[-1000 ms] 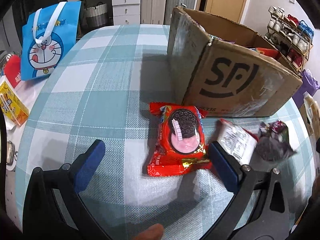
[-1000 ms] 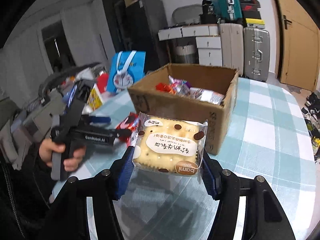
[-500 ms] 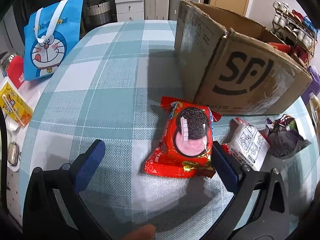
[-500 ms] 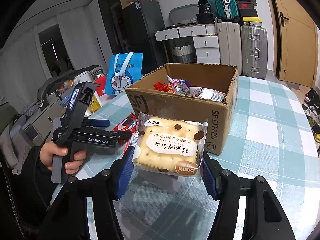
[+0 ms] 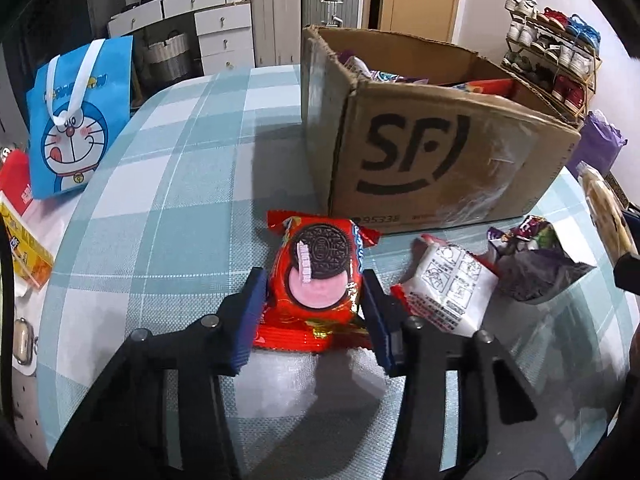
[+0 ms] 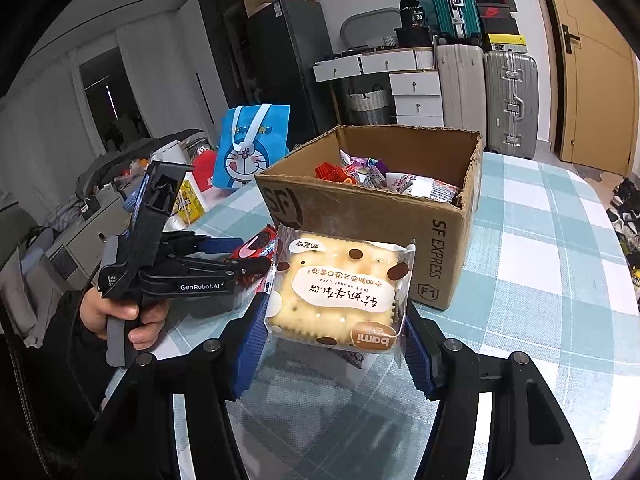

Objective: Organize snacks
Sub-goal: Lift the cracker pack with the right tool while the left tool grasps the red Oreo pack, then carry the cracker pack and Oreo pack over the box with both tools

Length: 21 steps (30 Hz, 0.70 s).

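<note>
My left gripper (image 5: 316,300) is shut on a red Oreo packet (image 5: 318,280) that lies on the checked tablecloth just in front of the cardboard box (image 5: 440,168); both blue pads press its sides. My right gripper (image 6: 334,312) is shut on a clear-wrapped biscuit packet (image 6: 340,292), held in the air before the same cardboard box (image 6: 360,216), which holds several snacks. In the right wrist view the left gripper (image 6: 256,266), held by a hand (image 6: 120,316), grips the red packet (image 6: 256,246).
A white snack packet (image 5: 444,292) and a dark purple wrapper (image 5: 536,264) lie on the table right of the Oreo packet. A blue cartoon bag (image 5: 76,120) stands at the table's far left edge. Suitcases and drawers stand behind the table.
The left gripper's jaws have closed from wide open onto the red Oreo packet. The right gripper still holds the biscuit packet in the same place.
</note>
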Tool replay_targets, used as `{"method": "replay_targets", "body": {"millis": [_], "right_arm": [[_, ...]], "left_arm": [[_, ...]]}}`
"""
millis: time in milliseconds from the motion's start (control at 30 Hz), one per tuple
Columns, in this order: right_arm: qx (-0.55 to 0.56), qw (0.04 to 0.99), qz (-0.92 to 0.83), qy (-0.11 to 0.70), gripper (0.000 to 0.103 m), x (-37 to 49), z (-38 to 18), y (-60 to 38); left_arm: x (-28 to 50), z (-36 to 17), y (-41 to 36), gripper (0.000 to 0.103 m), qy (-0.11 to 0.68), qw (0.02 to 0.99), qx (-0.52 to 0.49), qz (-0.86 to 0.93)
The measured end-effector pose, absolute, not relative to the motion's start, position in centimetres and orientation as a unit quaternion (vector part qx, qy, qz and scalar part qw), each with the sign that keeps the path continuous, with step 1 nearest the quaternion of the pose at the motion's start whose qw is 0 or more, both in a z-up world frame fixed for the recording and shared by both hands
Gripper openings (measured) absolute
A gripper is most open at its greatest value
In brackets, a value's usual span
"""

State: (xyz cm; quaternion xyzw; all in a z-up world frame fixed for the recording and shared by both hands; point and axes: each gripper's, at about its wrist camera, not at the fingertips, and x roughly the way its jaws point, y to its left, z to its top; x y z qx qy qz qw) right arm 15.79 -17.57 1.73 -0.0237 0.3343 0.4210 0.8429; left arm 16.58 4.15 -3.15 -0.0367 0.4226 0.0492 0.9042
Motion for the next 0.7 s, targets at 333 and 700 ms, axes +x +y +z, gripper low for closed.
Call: {"method": "replay_targets", "body": {"millis": [333, 700], "right_arm": [[-0.021, 0.847, 0.419, 0.326, 0.062, 15.7, 2.0, -17.7], [-0.010, 0.855, 0.412, 0.314, 0.062, 15.6, 2.5, -18.4]], "left_arm": [[15.4, -1.3, 3.7, 0.040, 0.396, 0.917, -0.041, 0.040], [13.5, 2.1, 4.0, 0.040, 0.359, 0.931, -0.055, 0.039]]}}
